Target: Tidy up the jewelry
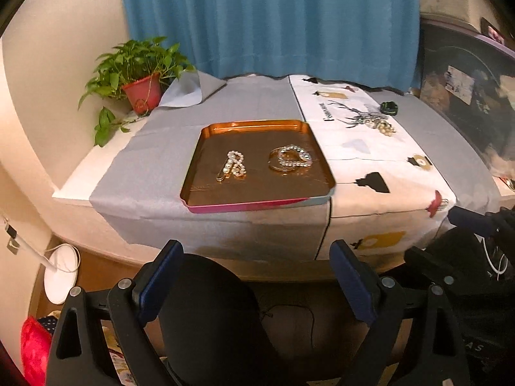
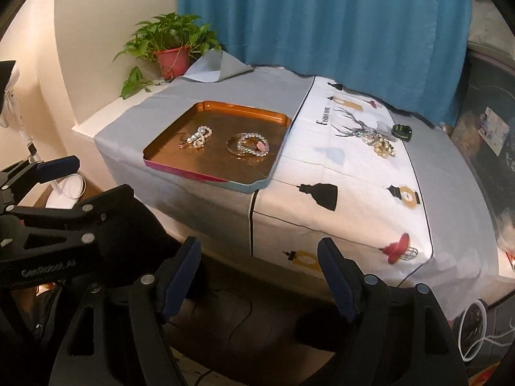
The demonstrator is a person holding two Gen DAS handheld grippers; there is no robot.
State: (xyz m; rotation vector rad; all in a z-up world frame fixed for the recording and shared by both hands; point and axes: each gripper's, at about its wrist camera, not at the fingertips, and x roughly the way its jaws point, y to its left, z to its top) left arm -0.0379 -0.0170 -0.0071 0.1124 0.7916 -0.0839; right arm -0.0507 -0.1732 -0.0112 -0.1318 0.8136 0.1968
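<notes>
Two pairs of tongs stand apart and empty, short of the bench.
Nearest, the left tongs (image 1: 256, 284) and right tongs (image 2: 259, 281) grip nothing. Beyond them, the shallow copper-coloured metal tray (image 1: 206, 135) holds a pearl clip and beaded bracelets. Right of the tray and farther back, the loose cluster of pale pearl jewellery (image 2: 383, 148) lies on the printed cloth: probably light, limp and slippery, so pinch a bunched strand.

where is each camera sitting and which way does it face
Left wrist: on the left tool, off the table's near edge, facing the copper metal tray; its open blue-padded fingers show.
Right wrist: on the right tool, further right, same heading; its open fingers and the left tool show.
Shared: tray, red-potted green plant, blue curtain.
</notes>
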